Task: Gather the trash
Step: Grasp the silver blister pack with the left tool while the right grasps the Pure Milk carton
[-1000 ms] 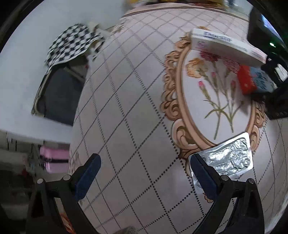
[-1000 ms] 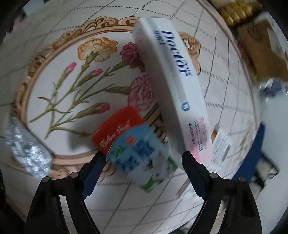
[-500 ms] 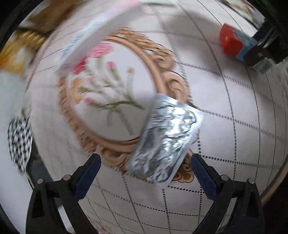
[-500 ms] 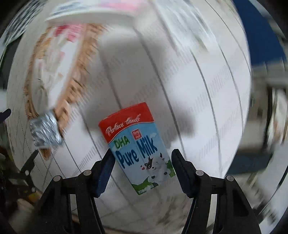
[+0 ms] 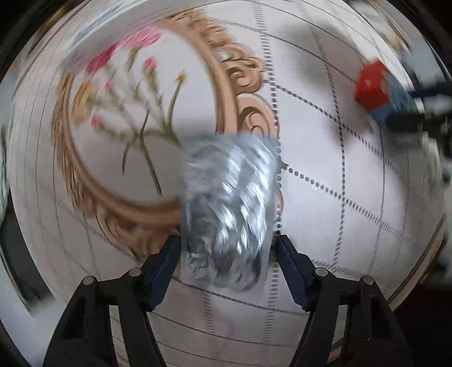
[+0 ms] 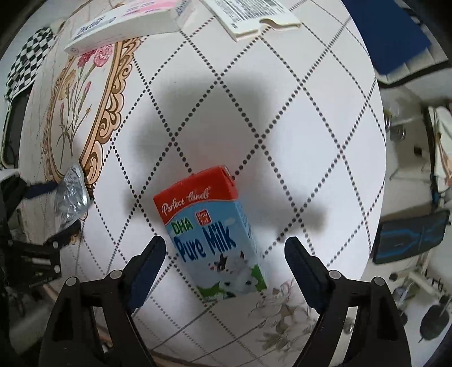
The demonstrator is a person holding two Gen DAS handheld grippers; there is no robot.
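Note:
A crumpled silver foil packet (image 5: 228, 209) lies on the tablecloth between the fingers of my left gripper (image 5: 227, 254), whose pads sit at its two sides; the blurred view does not show whether they press it. The packet also shows in the right wrist view (image 6: 72, 194), with the left gripper's fingers (image 6: 42, 187) around it. A red and blue milk carton (image 6: 214, 234) lies flat between the fingers of my right gripper (image 6: 226, 254), which is open with gaps on both sides. The carton shows far right in the left wrist view (image 5: 378, 90).
A round table with a patterned cloth (image 6: 254, 113) carries a long white toothpaste box (image 6: 121, 26) and a flat white card package (image 6: 248, 17) at the far side. A checkered cloth (image 6: 26, 62) hangs beyond the left edge. The table's edge (image 6: 375, 197) runs close on the right.
My left gripper has moved onto the foil packet and narrowed around it. My right gripper has widened around the milk carton after being narrower half a second ago; the carton lies on the table.

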